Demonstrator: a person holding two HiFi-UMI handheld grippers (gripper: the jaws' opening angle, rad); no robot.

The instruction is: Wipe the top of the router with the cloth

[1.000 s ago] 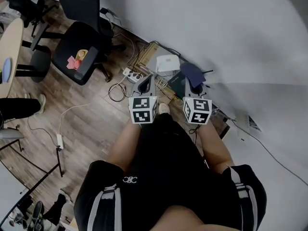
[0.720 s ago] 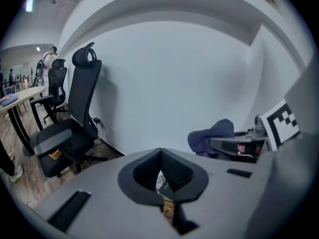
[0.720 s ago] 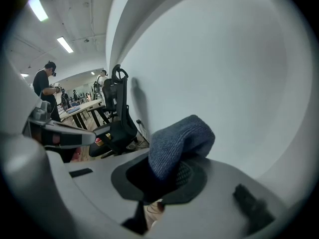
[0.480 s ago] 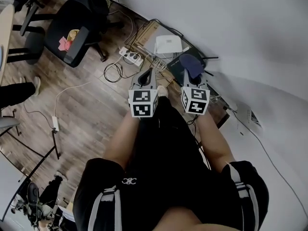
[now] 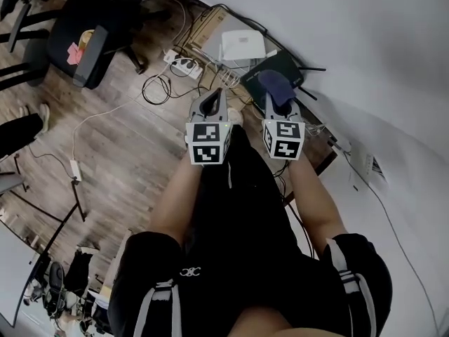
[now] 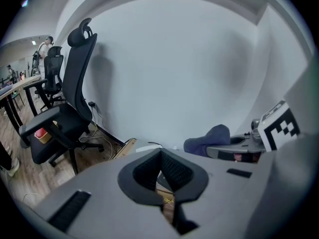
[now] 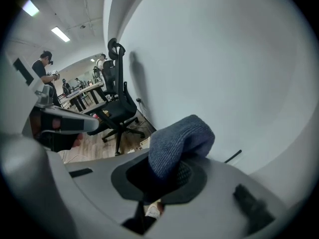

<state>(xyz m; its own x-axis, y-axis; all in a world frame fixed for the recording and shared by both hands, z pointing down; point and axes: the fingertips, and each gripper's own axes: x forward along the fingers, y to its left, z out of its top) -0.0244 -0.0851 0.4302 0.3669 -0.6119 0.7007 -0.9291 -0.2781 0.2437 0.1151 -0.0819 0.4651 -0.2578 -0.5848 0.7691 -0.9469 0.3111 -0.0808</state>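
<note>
We find open floor point(image 5: 119, 153) on the left. Far ahead, a white box point(image 5: 243, 46), a power strip point(image 5: 181, 65) and loose cables point(image 5: 156, 90) crowd the router point(image 5: 289, 64) on its left; the wall point(image 5: 365, 34) shuts off its right. A chair point(image 5: 81, 27) blocks the far left.

The wood-plank floor point(image 5: 119, 139) carries an office chair point(image 5: 66, 20) at upper left, a white power strip point(image 5: 181, 64) beside coiled cables point(image 5: 156, 90) and a black router point(image 5: 284, 63) at upper centre, and a small white adapter point(image 5: 73, 168) at left.
</note>
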